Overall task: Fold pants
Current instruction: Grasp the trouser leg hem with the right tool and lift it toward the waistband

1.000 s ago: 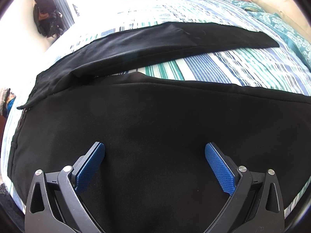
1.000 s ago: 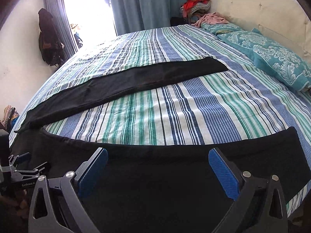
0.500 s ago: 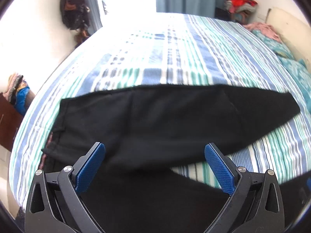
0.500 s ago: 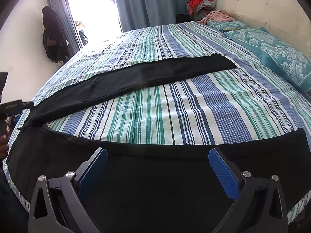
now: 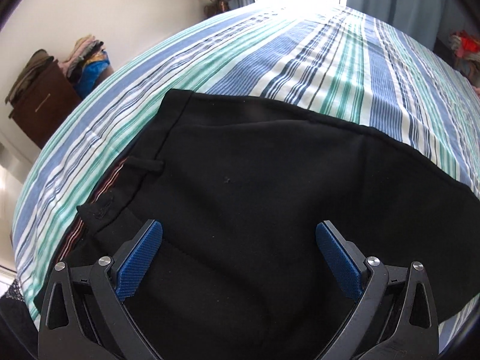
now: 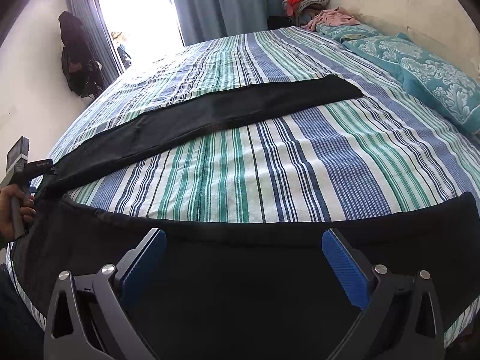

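Note:
Black pants [image 6: 240, 111] lie spread on a striped bed, legs apart in a V: the far leg runs across the middle, the near leg [image 6: 270, 270] lies along the front edge. In the left wrist view the waistband end [image 5: 168, 138] with a belt loop lies flat. My left gripper [image 5: 238, 255] is open and empty, just above the seat of the pants. It also shows at the far left of the right wrist view [image 6: 21, 174], at the waist. My right gripper [image 6: 243, 261] is open and empty above the near leg.
The striped bedsheet [image 6: 270, 165] lies bare between the legs. Teal pillows [image 6: 435, 75] lie at the right by the headboard. A brown cabinet [image 5: 39, 102] with stacked clothes stands left of the bed. A window with curtains [image 6: 210, 0] is beyond.
My left gripper has swung left, from above the near leg to above the waist end. My right gripper has stayed almost still above the near leg. The pants have not moved.

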A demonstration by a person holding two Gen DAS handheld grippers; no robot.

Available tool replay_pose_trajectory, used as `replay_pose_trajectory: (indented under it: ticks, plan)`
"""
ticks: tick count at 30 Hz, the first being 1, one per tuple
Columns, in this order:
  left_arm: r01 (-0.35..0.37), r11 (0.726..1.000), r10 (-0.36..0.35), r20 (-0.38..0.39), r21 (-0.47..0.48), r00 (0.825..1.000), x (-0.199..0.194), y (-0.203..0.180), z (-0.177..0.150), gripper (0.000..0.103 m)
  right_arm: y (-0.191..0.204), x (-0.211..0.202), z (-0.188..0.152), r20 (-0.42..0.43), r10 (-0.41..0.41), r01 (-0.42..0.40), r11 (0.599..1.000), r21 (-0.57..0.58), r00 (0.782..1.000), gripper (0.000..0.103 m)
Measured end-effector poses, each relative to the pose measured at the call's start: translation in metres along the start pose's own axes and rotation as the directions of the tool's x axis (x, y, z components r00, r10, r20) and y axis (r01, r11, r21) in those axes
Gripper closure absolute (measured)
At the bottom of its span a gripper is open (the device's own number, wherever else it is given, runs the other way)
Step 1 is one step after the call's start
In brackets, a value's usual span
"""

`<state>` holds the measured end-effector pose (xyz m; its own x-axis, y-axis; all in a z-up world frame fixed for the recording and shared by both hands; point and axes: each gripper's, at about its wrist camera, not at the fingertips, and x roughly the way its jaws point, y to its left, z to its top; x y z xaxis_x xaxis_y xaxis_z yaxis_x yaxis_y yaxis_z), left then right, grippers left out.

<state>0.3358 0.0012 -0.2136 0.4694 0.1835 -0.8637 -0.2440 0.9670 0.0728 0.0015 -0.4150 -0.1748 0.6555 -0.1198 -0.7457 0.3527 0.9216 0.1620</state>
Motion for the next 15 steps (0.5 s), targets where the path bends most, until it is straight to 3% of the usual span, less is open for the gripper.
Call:
replay_pose_trajectory:
  ticks: [4,10,12,15]
  plan:
    - [0.035,0.999,-0.035,0.018,0.016,0.999,-0.011,0.005,0.0,0.001,0.003,-0.001,0.001,0.007,0.013,-0.013,1.0,-0.012,1.0,0.0]
    - [-0.013,1.0,0.013,-0.005,0.009,1.0,0.017,0.013,-0.003,0.0,0.001,-0.003,0.003,0.015,0.024,-0.024,1.0,-0.007,1.0,0.0]
    - [-0.021,0.999,0.018,0.065,0.037,0.998,0.016,0.01,-0.013,0.0,0.0,-0.011,0.006,0.044,0.026,-0.026,1.0,-0.005,0.999,0.0]
    - [-0.029,0.999,0.026,0.089,0.04,0.996,0.015,0.009,-0.015,0.0,-0.009,-0.026,0.014,0.089,0.065,-0.07,0.996,0.056,0.994,0.0]
